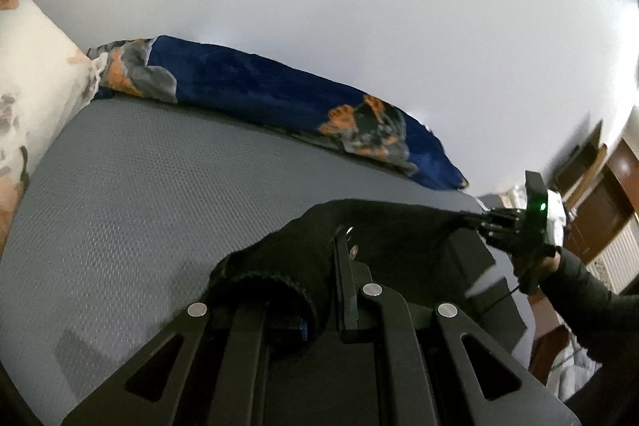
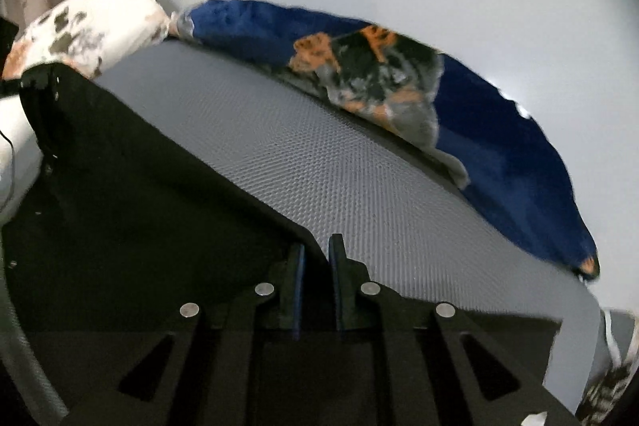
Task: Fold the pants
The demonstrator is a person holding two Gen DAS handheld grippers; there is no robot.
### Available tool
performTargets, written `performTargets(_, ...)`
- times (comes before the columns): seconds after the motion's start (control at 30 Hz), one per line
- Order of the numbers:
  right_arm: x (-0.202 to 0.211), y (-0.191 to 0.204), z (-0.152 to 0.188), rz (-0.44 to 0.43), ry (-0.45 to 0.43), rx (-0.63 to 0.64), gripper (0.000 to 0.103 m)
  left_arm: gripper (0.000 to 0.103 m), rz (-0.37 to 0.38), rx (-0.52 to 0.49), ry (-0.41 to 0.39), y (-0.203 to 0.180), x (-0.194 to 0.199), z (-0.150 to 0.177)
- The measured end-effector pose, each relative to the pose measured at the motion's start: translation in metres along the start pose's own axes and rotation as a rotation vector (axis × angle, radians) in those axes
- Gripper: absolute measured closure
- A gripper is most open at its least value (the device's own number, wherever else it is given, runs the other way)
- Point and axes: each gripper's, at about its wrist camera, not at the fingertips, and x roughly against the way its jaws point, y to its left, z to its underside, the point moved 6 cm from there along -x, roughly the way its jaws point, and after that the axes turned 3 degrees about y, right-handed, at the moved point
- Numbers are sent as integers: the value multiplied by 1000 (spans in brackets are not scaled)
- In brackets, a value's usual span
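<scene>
The black pants (image 1: 383, 238) are stretched in the air between both grippers above the grey bed (image 1: 139, 194). My left gripper (image 1: 315, 290) is shut on one end of the pants edge, with cloth bunched over its left finger. The right gripper (image 1: 475, 222) shows at the right of the left wrist view, clamping the other end. In the right wrist view the pants (image 2: 139, 194) hang as a dark sheet to the left, and my right gripper (image 2: 317, 266) is shut on their corner. The lower part of the pants is hidden.
A blue blanket with orange and grey pattern (image 1: 279, 98) lies along the far edge of the bed by a white wall. A white patterned pillow (image 1: 36, 74) lies at the left. Brown wooden furniture (image 1: 599, 194) stands at the far right.
</scene>
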Motion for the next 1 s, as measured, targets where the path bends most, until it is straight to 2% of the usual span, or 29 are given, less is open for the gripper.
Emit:
performTargets(0.27,59,39,70,-12,13,-71,95,94,39,-33,54,-22,39,66)
performTargets(0.4,70,56,111,-56,65,-125,96,93,50,-41,96,-25,48,100)
performTargets(0.53,68,75,152,-74,123,-152,96,93,41,-63,170,-28,48,137)
performTargets(0.77,59,96,191,-129,186,-190,97,91,-39,-82,335,-14,31,196)
performTargets(0.87,54,104,204,-155,213,-191,98,89,-68,-103,370,-12,28,207)
performTargets(1.0,41,114,221,-170,266,-177,98,81,-105,-102,398,-8,27,208)
